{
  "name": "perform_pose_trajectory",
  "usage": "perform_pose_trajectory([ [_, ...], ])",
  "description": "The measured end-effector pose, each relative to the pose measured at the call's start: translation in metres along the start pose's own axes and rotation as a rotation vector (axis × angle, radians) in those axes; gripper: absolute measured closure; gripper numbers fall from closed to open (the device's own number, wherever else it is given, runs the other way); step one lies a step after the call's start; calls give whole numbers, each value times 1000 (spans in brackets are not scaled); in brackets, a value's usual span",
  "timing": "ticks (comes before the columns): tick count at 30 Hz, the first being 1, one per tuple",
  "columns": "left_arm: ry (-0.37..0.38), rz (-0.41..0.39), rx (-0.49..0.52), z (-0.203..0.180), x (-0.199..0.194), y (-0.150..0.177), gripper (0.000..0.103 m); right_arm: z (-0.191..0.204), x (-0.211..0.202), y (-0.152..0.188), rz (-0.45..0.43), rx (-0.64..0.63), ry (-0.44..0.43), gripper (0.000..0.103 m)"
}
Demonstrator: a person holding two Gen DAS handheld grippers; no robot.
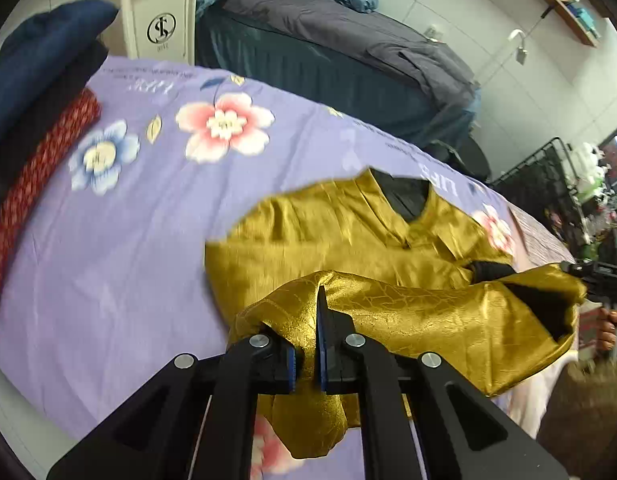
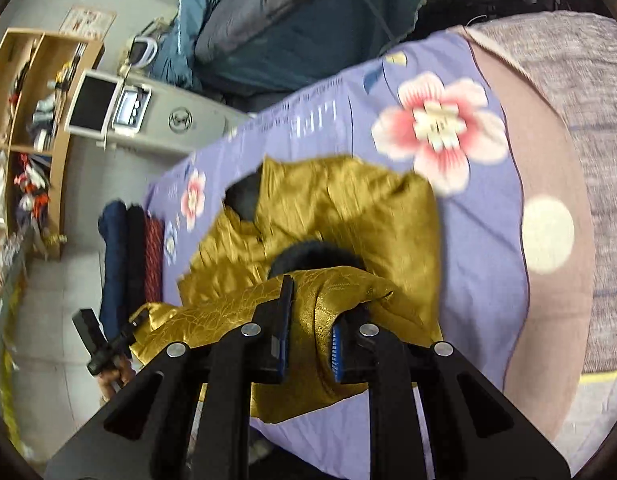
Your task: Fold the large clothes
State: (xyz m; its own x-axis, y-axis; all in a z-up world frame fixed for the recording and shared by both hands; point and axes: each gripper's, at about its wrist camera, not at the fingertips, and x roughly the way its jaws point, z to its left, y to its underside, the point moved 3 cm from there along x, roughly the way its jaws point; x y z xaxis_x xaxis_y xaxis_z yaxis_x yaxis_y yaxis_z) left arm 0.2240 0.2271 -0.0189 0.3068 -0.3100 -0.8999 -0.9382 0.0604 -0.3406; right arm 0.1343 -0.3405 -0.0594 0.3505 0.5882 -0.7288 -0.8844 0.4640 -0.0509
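A shiny gold garment (image 1: 348,240) with a black lining lies on a purple flowered sheet (image 1: 128,240). Its near edge is lifted off the bed. My left gripper (image 1: 306,344) is shut on a bunched fold of that edge. My right gripper (image 2: 312,332) is shut on the gold fabric (image 2: 348,216) at the other end of the lifted edge, with cloth draped over its fingers. The right gripper also shows at the right rim of the left wrist view (image 1: 596,276), and the left gripper at the left of the right wrist view (image 2: 96,344).
Folded clothes, navy (image 1: 40,56), black and red (image 1: 32,184), are stacked at the sheet's far left. A white machine (image 1: 160,12) and a dark bed with grey and teal bedding (image 1: 348,40) stand behind. Wooden shelves (image 2: 32,140) line the wall.
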Motion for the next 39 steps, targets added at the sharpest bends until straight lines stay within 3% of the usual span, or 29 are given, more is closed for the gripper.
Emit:
perform_pose_trajectory([
  [7, -92, 45, -16, -2, 38, -27, 96, -2, 19, -22, -40, 33, 68, 87],
  [14, -276, 85, 46, -17, 84, -33, 92, -27, 47, -40, -63, 161, 71, 87],
  [21, -337, 102, 4, -15, 103, -32, 89, -45, 68, -46, -63, 286, 48, 85],
  [28, -231, 74, -51, -11, 82, -40, 79, -48, 74, -50, -53, 319, 34, 72],
  [33, -50, 41, -262, 12, 60, -49, 64, -51, 70, -53, -67, 368, -12, 61],
  [36, -20, -5, -328, 23, 45, -54, 62, -55, 59, -58, -107, 395, -25, 55],
  [37, -11, -24, -352, 28, 39, -55, 57, -56, 55, -60, -123, 401, -30, 49],
  [38, -18, -57, -373, 33, 31, -57, 46, -57, 49, -61, -143, 410, -37, 45],
  [39, -71, -124, -388, 40, 17, -59, 31, -58, 42, -63, -159, 415, -42, 44],
])
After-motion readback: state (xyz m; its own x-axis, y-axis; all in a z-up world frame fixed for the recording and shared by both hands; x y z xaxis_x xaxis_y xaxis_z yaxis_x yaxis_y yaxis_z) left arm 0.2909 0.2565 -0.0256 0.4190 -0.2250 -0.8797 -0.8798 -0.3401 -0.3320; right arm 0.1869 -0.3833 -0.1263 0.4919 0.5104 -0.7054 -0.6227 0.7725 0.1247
